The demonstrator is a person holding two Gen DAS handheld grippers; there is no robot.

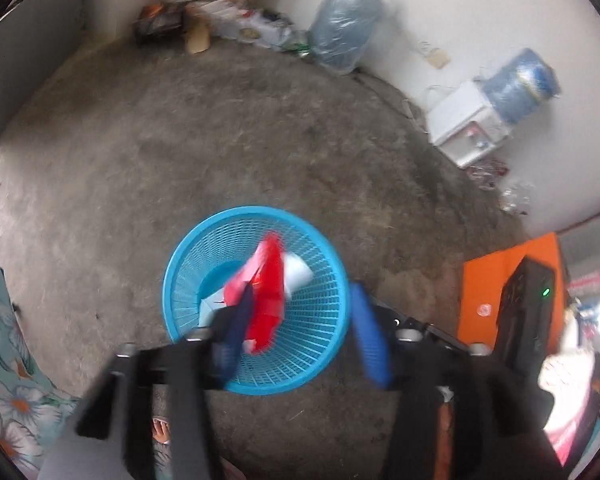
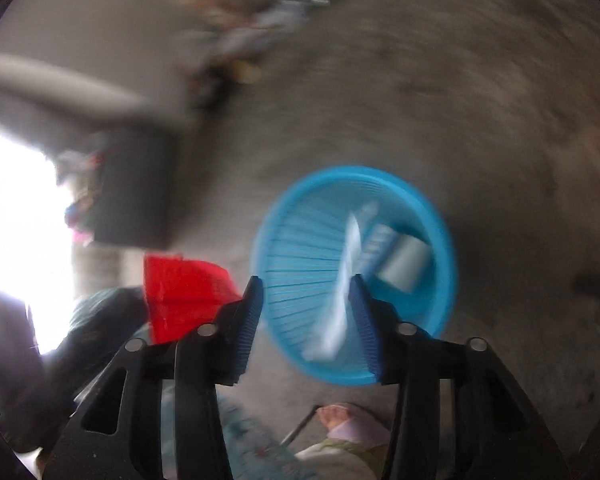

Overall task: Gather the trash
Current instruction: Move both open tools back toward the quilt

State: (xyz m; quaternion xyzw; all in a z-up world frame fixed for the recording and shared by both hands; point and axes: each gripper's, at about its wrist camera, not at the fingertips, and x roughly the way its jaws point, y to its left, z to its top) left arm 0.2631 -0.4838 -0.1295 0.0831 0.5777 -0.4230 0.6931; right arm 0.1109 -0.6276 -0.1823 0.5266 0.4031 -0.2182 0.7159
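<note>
**binwatcher:** Left wrist view first. The left gripper (image 1: pixel 300 320) has its blue pads apart, right over the blue mesh basket (image 1: pixel 204 240) on the concrete floor (image 1: pixel 180 140). A red plastic wrapper (image 1: pixel 266 292) sits between the pads, up against the left one. The frame's a bit smeared, but nothing looks pinched, so I'd call it let go and dropping in. There's already a white cup-like piece (image 1: pixel 298 272) in the bottom. Off to the side are an orange box (image 1: pixel 484 292) and a water dispenser (image 1: pixel 464 124) by the wall.

**umi_tinkerer:** Right wrist view is way blurrier. The right gripper (image 2: pixel 306 312) is spread open too, aimed down at the same basket (image 2: pixel 292 208). A pale bluish-white wrapper (image 2: pixel 340 304) hangs just inside the right pad; I can't tell if it's touching or already falling. The red wrapper (image 2: pixel 180 296) shows up left of the fingers here, outside the basket's outline from this angle.

**binwatcher:** So how do you nail this step?

**umi_tinkerer:** My guess: keep both grippers centred over the opening and hold off pulling away until each wrapper clears the pads. Light film likes to cling or drift, so I'd release low and near the middle, not at the rim. Watch that red one especially.
</note>
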